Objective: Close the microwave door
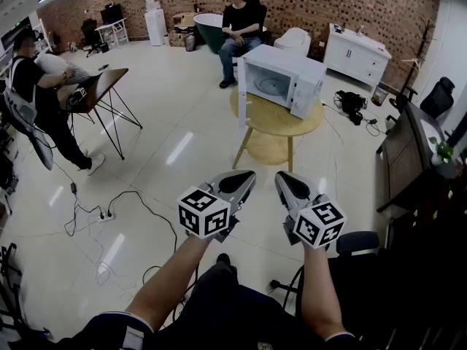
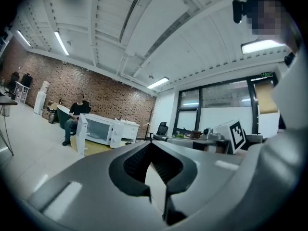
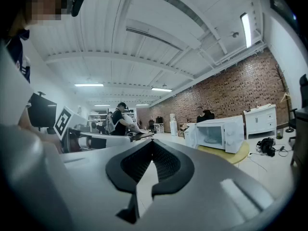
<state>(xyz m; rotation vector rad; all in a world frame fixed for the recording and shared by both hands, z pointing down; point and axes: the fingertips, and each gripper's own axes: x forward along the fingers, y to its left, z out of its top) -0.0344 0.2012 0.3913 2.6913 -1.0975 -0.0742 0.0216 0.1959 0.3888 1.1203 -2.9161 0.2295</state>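
L tool (image 1: 246, 177) & R tool (image 1: 283, 179) jaws together, empty, well apart from microwave (image 1: 288, 82), door (image 1: 241, 97) open.

The white microwave (image 1: 288, 79) sits on a round yellow table (image 1: 276, 120) at about one o'clock from the person holding the grippers, well apart from both. Its door (image 1: 242, 93) stands wide open on the nine o'clock side. The left gripper (image 1: 244, 179) and right gripper (image 1: 286, 181) hang side by side over the tiled floor (image 1: 182, 159), nothing in them. A seated person (image 1: 237, 28) is at twelve o'clock, beyond the table.
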